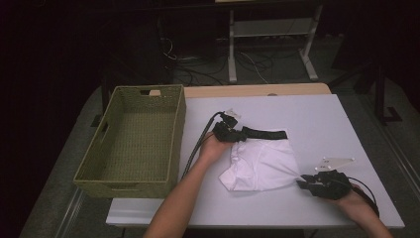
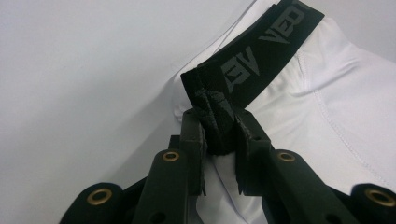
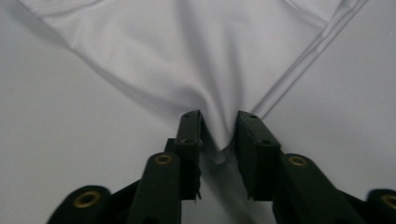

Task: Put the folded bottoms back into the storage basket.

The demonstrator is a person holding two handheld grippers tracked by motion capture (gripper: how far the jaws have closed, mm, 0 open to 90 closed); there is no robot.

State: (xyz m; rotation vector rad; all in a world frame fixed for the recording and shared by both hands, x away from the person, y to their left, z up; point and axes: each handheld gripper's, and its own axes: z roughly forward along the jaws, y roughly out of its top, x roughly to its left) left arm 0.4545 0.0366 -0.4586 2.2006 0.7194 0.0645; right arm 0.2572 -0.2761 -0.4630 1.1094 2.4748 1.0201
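Shorts [image 1: 262, 163]: we find them flat on the counter [image 1: 322, 119], right of the basket [image 1: 130, 144].
Left tongs [image 2: 219, 128]: pinching the black waistband [image 2: 261, 51].
Right tongs [image 3: 219, 135]: pinching a hem corner.
Risk: we judge that thin corner may slip when lifted.
Unclear: waistband lettering, cut off.

The shorts [image 1: 265, 163] are smooth white cloth with a matt black woven waistband [image 2: 261, 51]. The basket [image 1: 130, 144] is rough olive wickerwork. The worktop [image 1: 322, 119] is smooth and matt; each gripper [image 3: 219, 135] looks like matt black plastic.
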